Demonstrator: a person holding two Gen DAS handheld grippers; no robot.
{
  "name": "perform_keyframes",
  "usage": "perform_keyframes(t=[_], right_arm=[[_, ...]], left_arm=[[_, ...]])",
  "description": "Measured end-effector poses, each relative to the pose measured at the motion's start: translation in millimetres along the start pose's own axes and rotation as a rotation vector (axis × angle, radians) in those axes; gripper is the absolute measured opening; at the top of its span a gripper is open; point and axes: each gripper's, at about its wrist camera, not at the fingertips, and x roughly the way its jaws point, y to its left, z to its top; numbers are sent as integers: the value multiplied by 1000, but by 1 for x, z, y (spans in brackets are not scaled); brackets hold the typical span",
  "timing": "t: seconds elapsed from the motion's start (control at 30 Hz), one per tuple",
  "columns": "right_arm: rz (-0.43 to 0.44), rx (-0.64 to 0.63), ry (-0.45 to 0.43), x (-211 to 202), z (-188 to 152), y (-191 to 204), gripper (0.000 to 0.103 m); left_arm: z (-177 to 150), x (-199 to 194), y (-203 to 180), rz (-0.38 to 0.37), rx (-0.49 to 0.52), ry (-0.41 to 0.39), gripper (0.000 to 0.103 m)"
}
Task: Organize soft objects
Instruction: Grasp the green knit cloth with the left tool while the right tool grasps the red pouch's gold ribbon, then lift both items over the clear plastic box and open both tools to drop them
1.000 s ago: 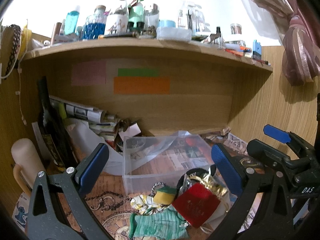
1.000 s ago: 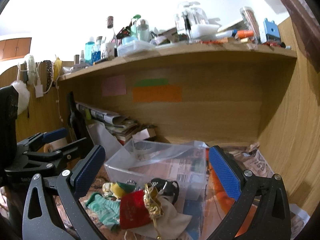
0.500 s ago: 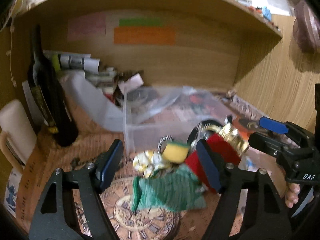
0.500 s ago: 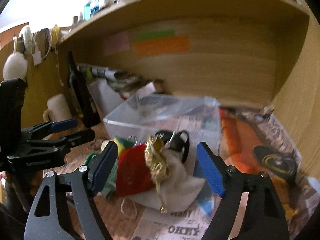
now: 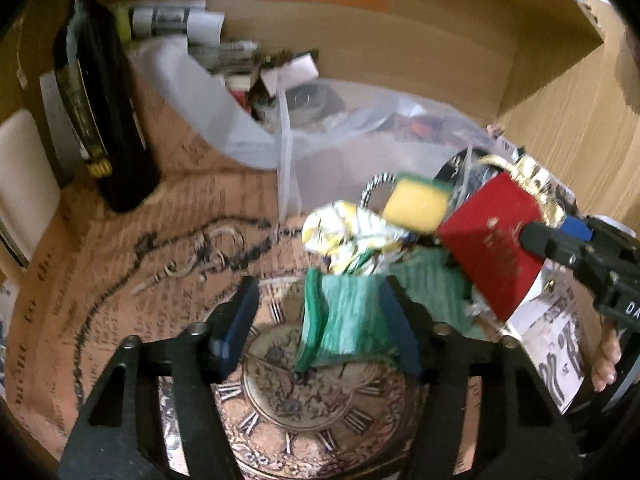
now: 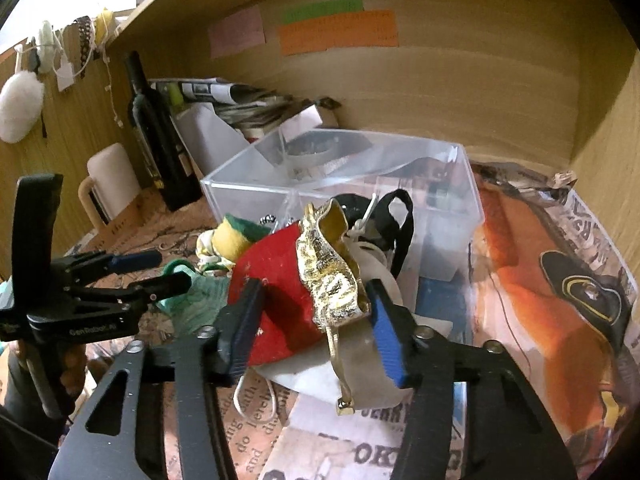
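- Green knit cloth (image 5: pixel 352 316), lower centre of left view, lies on the table between my left gripper (image 5: pixel 320 328); jaws spread, not yet pinching.
- Red pouch (image 6: pixel 284 292) with gold foil trim (image 6: pixel 332 280), centre of right view, sits between my right gripper (image 6: pixel 316 332); jaws spread.
- Risk: pile overlaps; lifting either may drag the yellow sponge (image 5: pixel 416 204) or the cream bag's (image 6: pixel 360 376) cord.
- Clear box (image 6: pixel 340 176) just behind; snagging its rim is possible.

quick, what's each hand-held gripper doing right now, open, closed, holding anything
Left hand-held gripper: open, fingers either side of the green cloth, not clamped.
Right hand-held gripper: open around the red pouch and gold cloth, not clamped.
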Motion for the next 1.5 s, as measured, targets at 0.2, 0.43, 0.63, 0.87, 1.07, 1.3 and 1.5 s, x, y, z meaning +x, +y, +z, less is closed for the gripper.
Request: perform_keyframes(t=[0.2, 0.43, 0.63, 0.87, 1.07, 1.3, 1.5], right_arm=[[-12, -10, -10, -1, 0, 0, 23], [-2, -11, -55, -11, 2, 2, 13], [-3, -6, -106, -26, 6, 1, 12], [-14, 1, -197, -49, 19, -4, 12], [-33, 0, -281, -65, 36, -8, 12], [-58, -2, -345, -67, 57, -14, 12], [-78, -18, -344, -50, 73, -18, 12]], left_arm=[[-9, 10, 2, -44, -12, 37, 31], [-14, -3, -1, -29, -2, 11, 9], [-6, -24, -3, -15, 13, -51, 7], [17, -54, -12, -16, 46, -153, 6], [48, -77, -18, -16, 72, -268, 6], [82, -89, -20, -19, 84, -374, 6], [107, -82, -26, -17, 84, -417, 6]])
